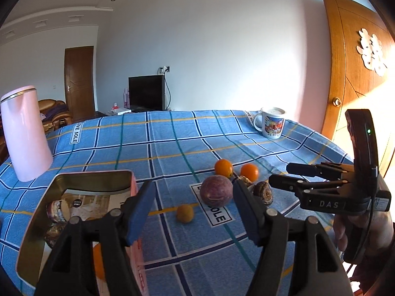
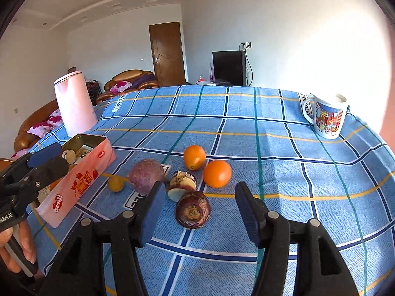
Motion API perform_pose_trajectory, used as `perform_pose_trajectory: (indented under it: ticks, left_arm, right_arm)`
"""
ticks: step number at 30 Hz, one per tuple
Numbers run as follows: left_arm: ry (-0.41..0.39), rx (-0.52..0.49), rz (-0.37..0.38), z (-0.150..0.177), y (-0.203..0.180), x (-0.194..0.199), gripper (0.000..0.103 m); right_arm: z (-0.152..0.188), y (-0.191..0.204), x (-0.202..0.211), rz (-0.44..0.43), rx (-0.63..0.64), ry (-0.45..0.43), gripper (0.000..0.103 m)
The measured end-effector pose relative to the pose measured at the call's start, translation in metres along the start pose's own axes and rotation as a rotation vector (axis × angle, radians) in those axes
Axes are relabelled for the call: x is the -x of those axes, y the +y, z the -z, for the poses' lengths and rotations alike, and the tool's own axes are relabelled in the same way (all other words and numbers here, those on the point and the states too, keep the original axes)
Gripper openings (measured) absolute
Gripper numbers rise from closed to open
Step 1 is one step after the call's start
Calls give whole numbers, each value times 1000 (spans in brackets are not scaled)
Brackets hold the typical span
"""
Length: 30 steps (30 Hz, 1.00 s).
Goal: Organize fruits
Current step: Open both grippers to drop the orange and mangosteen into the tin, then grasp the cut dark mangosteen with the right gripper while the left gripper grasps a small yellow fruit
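Note:
On the blue checked tablecloth lie a purple passion fruit [image 1: 216, 190] [image 2: 147, 176], two oranges [image 1: 223, 168] [image 1: 249, 172] [image 2: 194, 157] [image 2: 217, 174], a small yellow fruit [image 1: 184, 213] [image 2: 116, 184] and two brown water chestnuts [image 2: 193, 209] [image 2: 182, 181]. A pink tin box [image 1: 74, 222] [image 2: 81, 180] at the left holds several fruits. My left gripper [image 1: 193, 212] is open, by the box's right wall, short of the passion fruit. My right gripper [image 2: 200, 212] is open around the near chestnut, above the cloth; it also shows in the left wrist view [image 1: 284, 174].
A pink kettle [image 1: 23, 133] [image 2: 74, 103] stands at the far left. A printed mug [image 1: 271, 122] [image 2: 325, 117] stands at the far right by the table's edge. A wooden door [image 1: 358, 74] is to the right.

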State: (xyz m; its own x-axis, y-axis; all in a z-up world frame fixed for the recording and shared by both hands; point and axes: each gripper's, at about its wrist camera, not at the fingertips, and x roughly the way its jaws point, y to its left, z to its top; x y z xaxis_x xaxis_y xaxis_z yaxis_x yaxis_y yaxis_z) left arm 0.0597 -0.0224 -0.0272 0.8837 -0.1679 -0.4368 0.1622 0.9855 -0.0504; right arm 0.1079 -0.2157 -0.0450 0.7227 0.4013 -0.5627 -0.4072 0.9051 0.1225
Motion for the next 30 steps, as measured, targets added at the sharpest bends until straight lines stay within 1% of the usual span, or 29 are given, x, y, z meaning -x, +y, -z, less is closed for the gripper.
perform_pose_trajectory:
  ticks: [1, 3, 5, 6, 7, 9, 10, 12, 14, 16, 18, 20, 21, 22, 29, 30]
  left_arm:
    - [17, -7, -2, -1, -1, -6, 68]
    - [53, -16, -30, -1, 0, -16, 68]
    - [100, 20, -33, -2, 10, -25, 68]
    - [108, 35, -35, -2, 14, -26, 69]
    - [110, 30, -45, -2, 17, -27, 73]
    - [115, -7, -113, -2, 19, -29, 76]
    - [115, -4, -133, -2, 24, -29, 76]
    - [110, 30, -123, -2, 35, -27, 76]
    - [106, 43, -131, -2, 39, -25, 77]
    - [104, 23, -111, -1, 34, -23, 79]
    - [112, -15, -92, 0, 23, -24, 79]
    - [127, -49, -65, 0, 12, -27, 79]
    - [136, -63, -62, 0, 8, -29, 79]
    - [143, -74, -57, 0, 5, -31, 79]
    - [260, -107, -4, 2, -3, -56, 77]
    - [277, -107, -2, 2, -3, -59, 73]
  right_arm:
    - [2, 0, -1, 0, 3, 9, 61]
    - [5, 2, -5, -8, 14, 33, 61]
    - [7, 4, -11, -22, 19, 60, 61]
    - [8, 5, -14, -27, 20, 71, 61]
    - [9, 5, -16, -31, 21, 82, 61]
    - [11, 6, -21, -34, 24, 99, 61]
    - [11, 6, -23, -33, 25, 110, 61]
    - [13, 6, -28, -30, 23, 132, 61]
    - [13, 5, -32, -41, 18, 155, 61]
    - [14, 4, -37, -49, 10, 187, 61]
    - [14, 2, -42, -61, 2, 213, 61]
    - [15, 3, -43, -73, 3, 222, 51]
    - [16, 3, -43, -71, 4, 222, 42]
    - [16, 3, -42, -73, 2, 217, 42]
    - [17, 0, -38, -98, -17, 196, 41]
    - [17, -2, -39, -101, -23, 198, 41]
